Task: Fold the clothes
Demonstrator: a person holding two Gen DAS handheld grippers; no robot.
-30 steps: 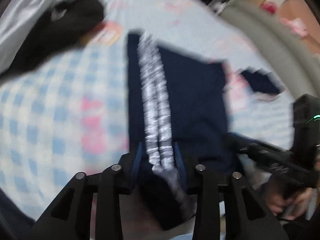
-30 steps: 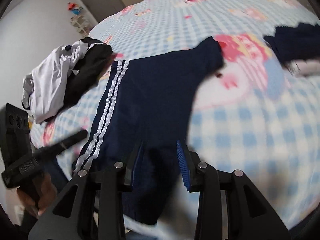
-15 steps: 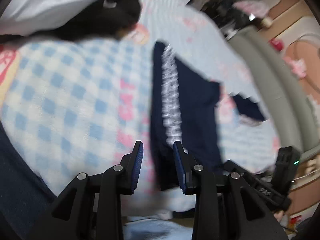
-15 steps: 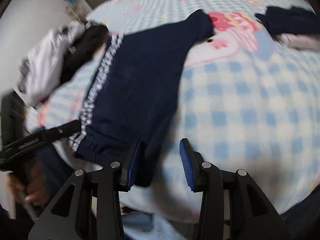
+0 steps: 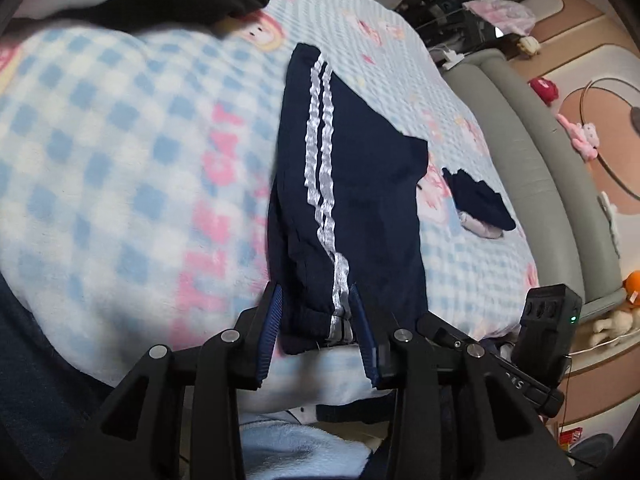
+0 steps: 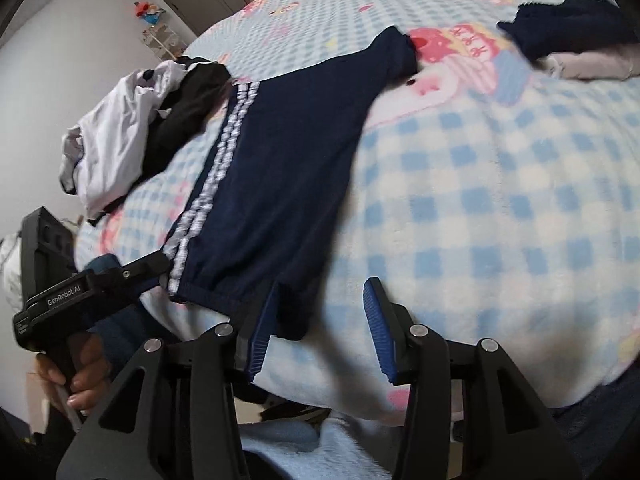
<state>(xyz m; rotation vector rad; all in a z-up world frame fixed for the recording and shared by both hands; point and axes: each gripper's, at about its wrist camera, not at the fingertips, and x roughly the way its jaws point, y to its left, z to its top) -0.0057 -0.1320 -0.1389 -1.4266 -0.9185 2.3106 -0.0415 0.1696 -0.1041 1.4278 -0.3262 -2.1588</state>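
Note:
Navy track pants [image 5: 352, 184] with two white side stripes lie flat on the blue checked blanket [image 5: 120, 152], cuffs at the near bed edge; they also show in the right wrist view [image 6: 288, 160]. My left gripper [image 5: 318, 320] is open with the striped cuff between its fingers, not pinched. My right gripper [image 6: 320, 316] is open, its left finger at the other cuff corner [image 6: 294, 320].
A pile of white and black clothes [image 6: 136, 128] lies at the far left of the bed. A small folded navy and grey stack [image 6: 576, 44] sits at the right. A grey padded bed frame [image 5: 532, 152] runs along the far side.
Both grippers let go of the pants' cuff end and opened. The pants now lie flat on the blanket, and both grippers sit at the near bed edge.

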